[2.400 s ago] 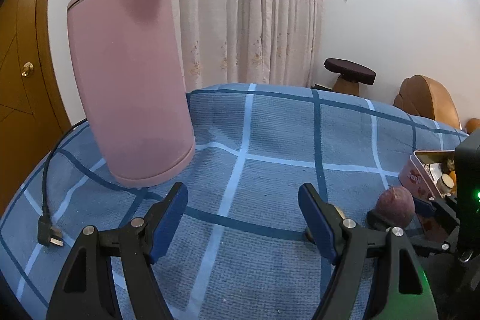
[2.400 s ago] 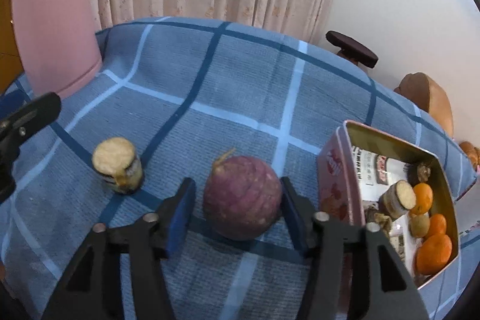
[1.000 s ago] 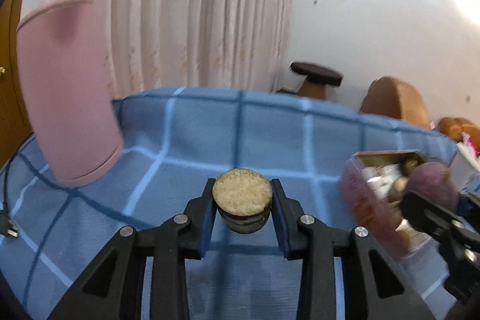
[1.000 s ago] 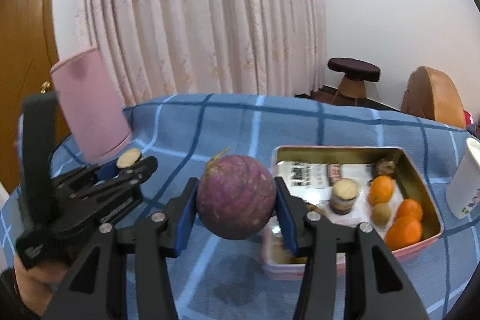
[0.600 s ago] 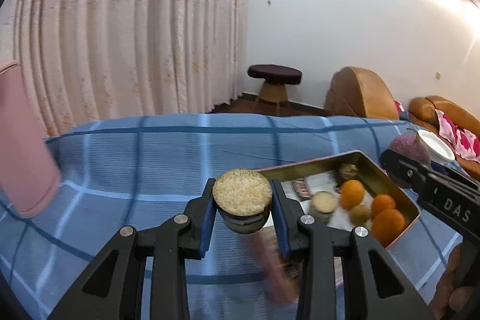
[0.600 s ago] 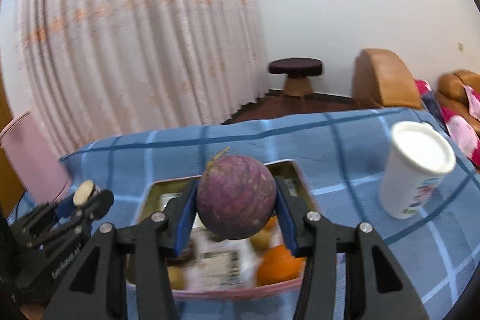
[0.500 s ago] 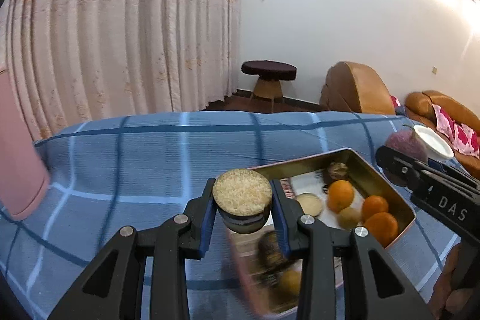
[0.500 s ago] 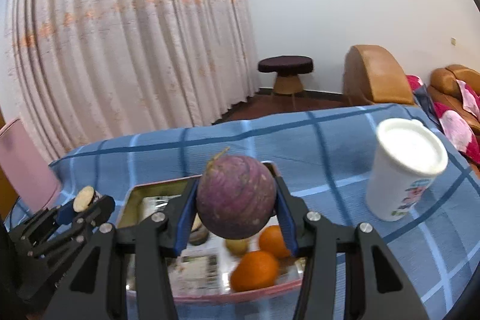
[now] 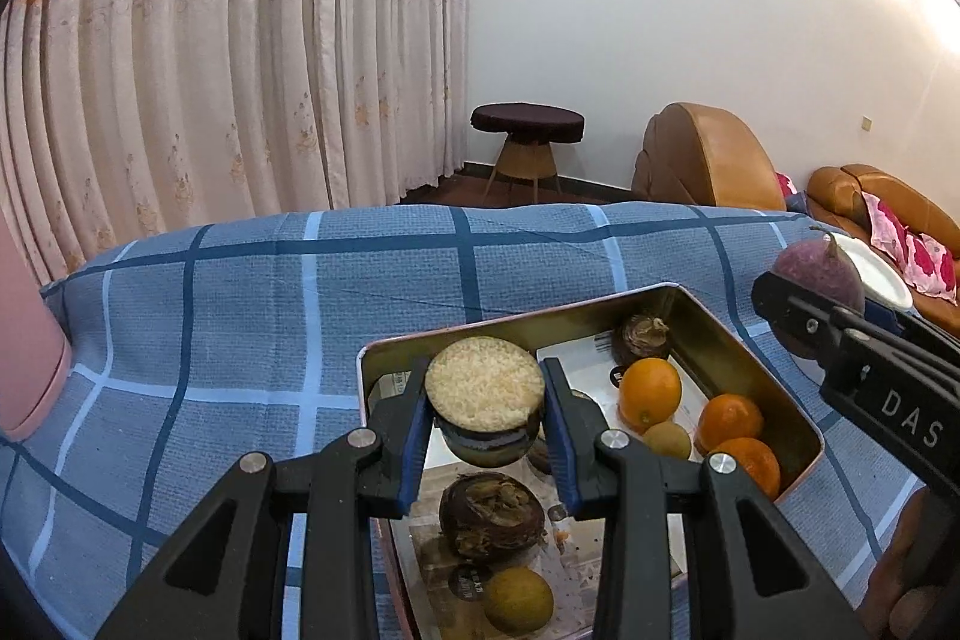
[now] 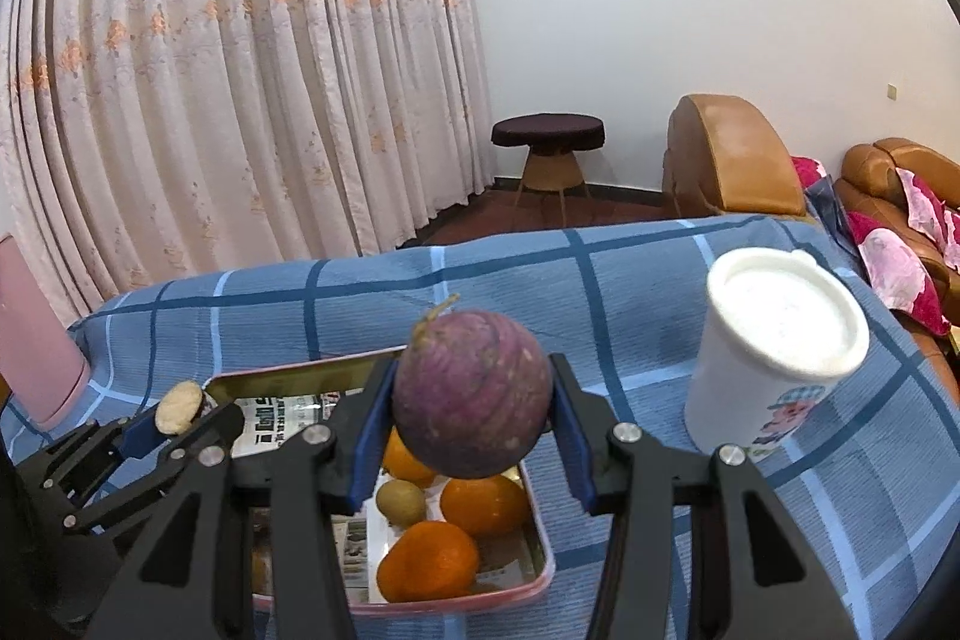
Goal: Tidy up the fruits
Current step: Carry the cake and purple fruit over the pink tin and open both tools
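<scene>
Both claws hold food over the tin (image 9: 744, 340): my left claw (image 9: 485, 421) pinches a cut chunk (image 9: 483, 385), my right claw (image 10: 474, 421) pinches a purple fruit (image 10: 473, 409). If I drop it, the oranges (image 10: 429, 559) may squash.

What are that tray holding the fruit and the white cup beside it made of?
The tray looks like thin metal: its inner walls have a dull gold sheen and reflect light, with a pink coated rim. The white cup looks like matte plastic or coated paper with a printed picture and a snap-on lid; I cannot tell which.
</scene>
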### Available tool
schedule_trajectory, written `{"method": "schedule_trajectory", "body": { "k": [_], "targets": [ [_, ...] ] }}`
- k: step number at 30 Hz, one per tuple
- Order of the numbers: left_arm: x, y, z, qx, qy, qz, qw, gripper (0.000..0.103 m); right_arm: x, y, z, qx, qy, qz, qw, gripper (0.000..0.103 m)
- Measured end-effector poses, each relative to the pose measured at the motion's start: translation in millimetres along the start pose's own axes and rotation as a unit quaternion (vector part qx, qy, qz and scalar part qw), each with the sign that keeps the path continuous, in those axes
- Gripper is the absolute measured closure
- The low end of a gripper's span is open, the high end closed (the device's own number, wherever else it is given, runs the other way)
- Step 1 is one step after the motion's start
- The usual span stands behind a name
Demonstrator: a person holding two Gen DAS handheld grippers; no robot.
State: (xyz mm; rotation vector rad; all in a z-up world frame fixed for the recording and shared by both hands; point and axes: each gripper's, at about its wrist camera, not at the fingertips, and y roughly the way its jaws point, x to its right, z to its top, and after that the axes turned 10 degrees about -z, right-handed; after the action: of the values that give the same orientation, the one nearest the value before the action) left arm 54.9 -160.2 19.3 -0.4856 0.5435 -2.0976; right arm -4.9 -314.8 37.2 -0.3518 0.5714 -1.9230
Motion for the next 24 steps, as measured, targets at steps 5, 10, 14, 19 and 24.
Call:
{"method": "schedule_trajectory", "body": {
  "k": [5, 10, 14, 19, 24],
  "targets": [
    [5.9, 3.6, -0.5, -0.008, 0.001, 0.003, 1.0000, 0.067, -0.6, -0.2, -0.2, 0.000, -0.002, 0.002, 1.000, 0.052],
    [9.0, 7.5, 2.0, -0.013, -0.005, 0.001, 0.9999, 0.067, 2.0, -3.4, 2.7, 0.009, 0.000, 0.003, 1.000, 0.052],
    [16.5, 9.5, 4.8, -0.013, -0.002, -0.006, 0.9999, 0.067, 3.4, -5.0, 3.8, 0.014, -0.001, -0.003, 1.000, 0.052],
    [22.3, 11.8, 8.6, -0.014, -0.005, -0.018, 0.9997, 0.067, 8.6, -4.3, 6.1, 0.016, 0.001, -0.010, 1.000, 0.052],
    [17.5, 17.8, 11.0, -0.022, -0.007, 0.005, 0.9997, 0.067, 9.7, 1.6, 6.1, 0.010, 0.004, -0.013, 1.000, 0.052]
  ]
}}
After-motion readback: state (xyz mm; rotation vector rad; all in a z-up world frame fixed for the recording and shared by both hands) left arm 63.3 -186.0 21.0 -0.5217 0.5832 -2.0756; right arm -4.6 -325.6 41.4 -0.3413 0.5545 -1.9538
